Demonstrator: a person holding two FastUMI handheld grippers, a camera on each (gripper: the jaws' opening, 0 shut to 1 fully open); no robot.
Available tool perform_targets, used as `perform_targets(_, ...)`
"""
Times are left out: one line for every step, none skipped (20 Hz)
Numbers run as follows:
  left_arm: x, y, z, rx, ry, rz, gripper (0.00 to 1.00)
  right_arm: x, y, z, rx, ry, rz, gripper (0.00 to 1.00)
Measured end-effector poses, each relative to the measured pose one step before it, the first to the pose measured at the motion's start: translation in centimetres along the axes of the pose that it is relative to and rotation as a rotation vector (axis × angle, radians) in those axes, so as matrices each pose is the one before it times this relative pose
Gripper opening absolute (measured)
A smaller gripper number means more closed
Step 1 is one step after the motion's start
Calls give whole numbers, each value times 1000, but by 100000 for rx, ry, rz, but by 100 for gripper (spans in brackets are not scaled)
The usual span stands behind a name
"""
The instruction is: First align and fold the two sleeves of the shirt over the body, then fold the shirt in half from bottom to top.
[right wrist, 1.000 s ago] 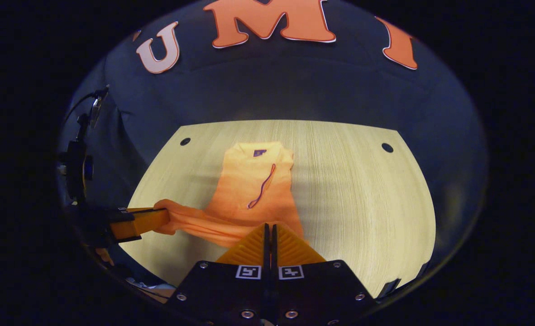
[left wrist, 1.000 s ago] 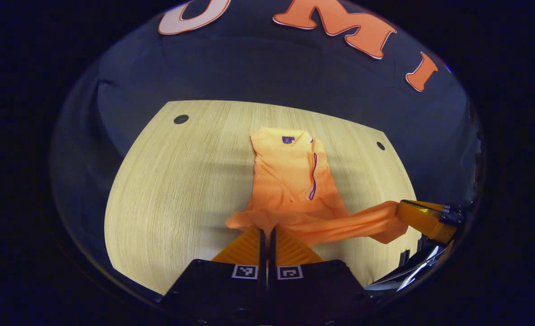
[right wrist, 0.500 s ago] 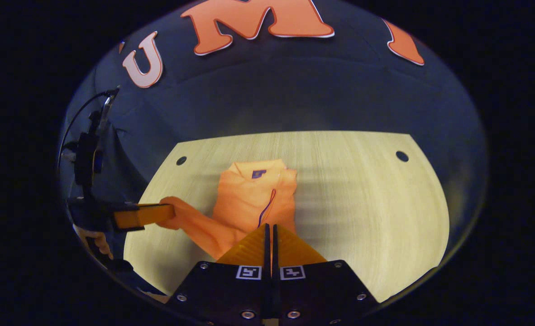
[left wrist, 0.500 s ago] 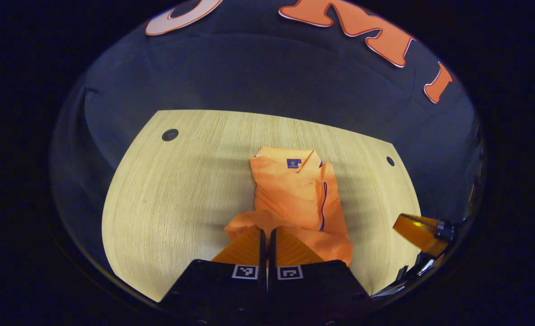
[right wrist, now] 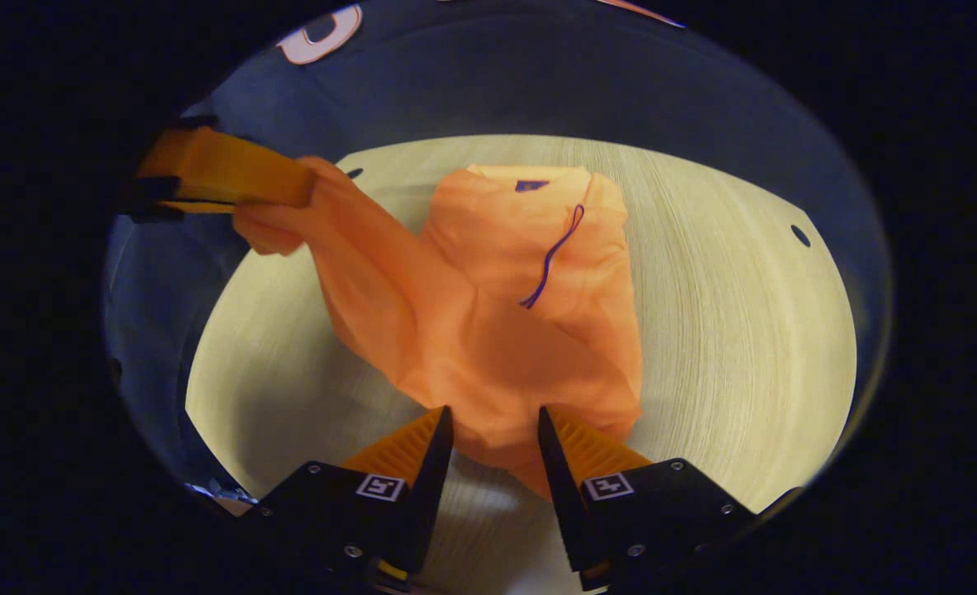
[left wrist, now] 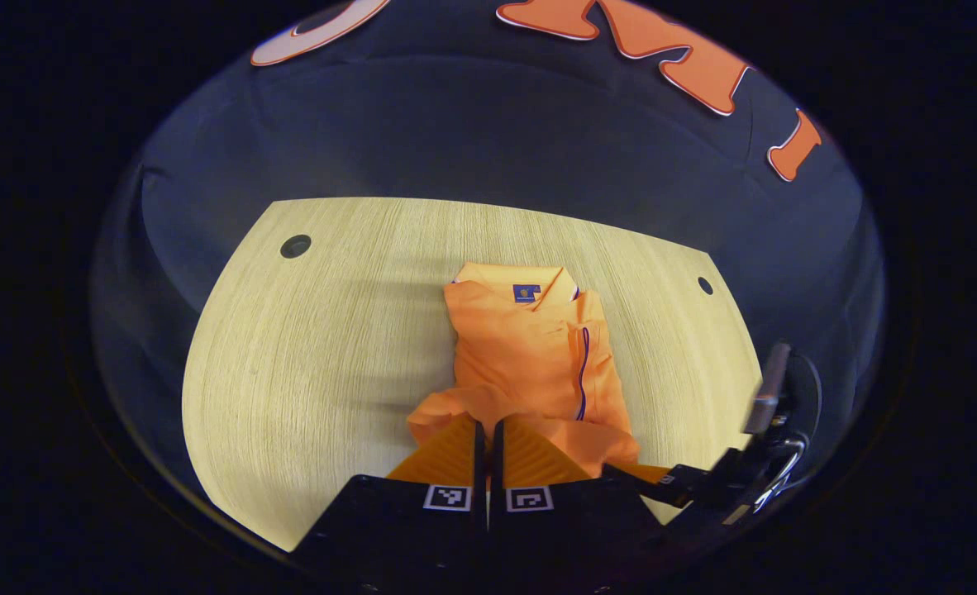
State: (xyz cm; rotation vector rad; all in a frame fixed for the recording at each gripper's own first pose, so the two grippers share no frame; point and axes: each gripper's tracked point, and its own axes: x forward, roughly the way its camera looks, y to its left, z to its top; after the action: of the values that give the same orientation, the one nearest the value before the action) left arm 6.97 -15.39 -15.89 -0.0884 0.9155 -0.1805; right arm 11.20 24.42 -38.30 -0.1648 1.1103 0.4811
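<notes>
**Orange shirt half lifted at its hem, one gripper clamped, one open**

The orange shirt [left wrist: 530,355] lies on the pale wooden table [left wrist: 307,355], its collar toward the far edge and a small dark label [left wrist: 526,292] at the neck. The sleeves are folded in over the body, and a thin dark trim line [left wrist: 583,372] runs down the folded cloth. The near hem is bunched and raised off the table toward the near edge.

In the left gripper view, the left gripper [left wrist: 486,434] has its fingers closed together on the hem's near left corner, cloth pinched between them. In the right gripper view that same gripper [right wrist: 290,186] is seen at upper left, holding a drawn-up tail of the shirt [right wrist: 488,314] well above the table [right wrist: 745,330].

The right gripper [right wrist: 493,434] has its fingers parted, with the lower fold of the hem hanging between them; whether either finger touches the cloth cannot be told. In the left gripper view its body [left wrist: 753,471] sits low at the right, near the table's near right corner.

Two round dark holes [left wrist: 296,245] mark the table near its far corners.
</notes>
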Motion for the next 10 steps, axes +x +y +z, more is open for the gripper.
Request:
perform_targets(63,226,-138,89,349,25,1,198,-2,-322,3409,1657,1484,55)
perform_targets(76,186,-163,-487,693,-114,1,-268,-1313,653,7191,-3087,-4935,26)
perform_targets(-39,136,-102,-719,319,-112,1,-593,-678,775,5783,-1538,-748,3)
perform_targets(119,271,70,38,-109,-223,1,-751,-534,623,2695,-690,-630,4)
perform_targets(-10,-7,165,80,-454,-123,1,-547,-598,952,1358,-2737,-382,4)
perform_targets(122,-21,192,769,-711,-353,1,-731,-835,1605,-1421,-3201,-2718,0)
perform_targets(35,-181,313,441,-513,-201,1,-761,-226,1255,32,-1943,-839,0)
perform_targets(112,0,267,902,-650,-100,1,-640,-349,1993,170,-3277,4,0)
perform_targets(122,-56,833,510,-1441,-115,1,-575,-518,2348,-434,-3961,-740,0)
perform_targets(539,-130,1294,-656,-2000,-712,1,-111,-486,2476,-1004,-4056,-838,0)
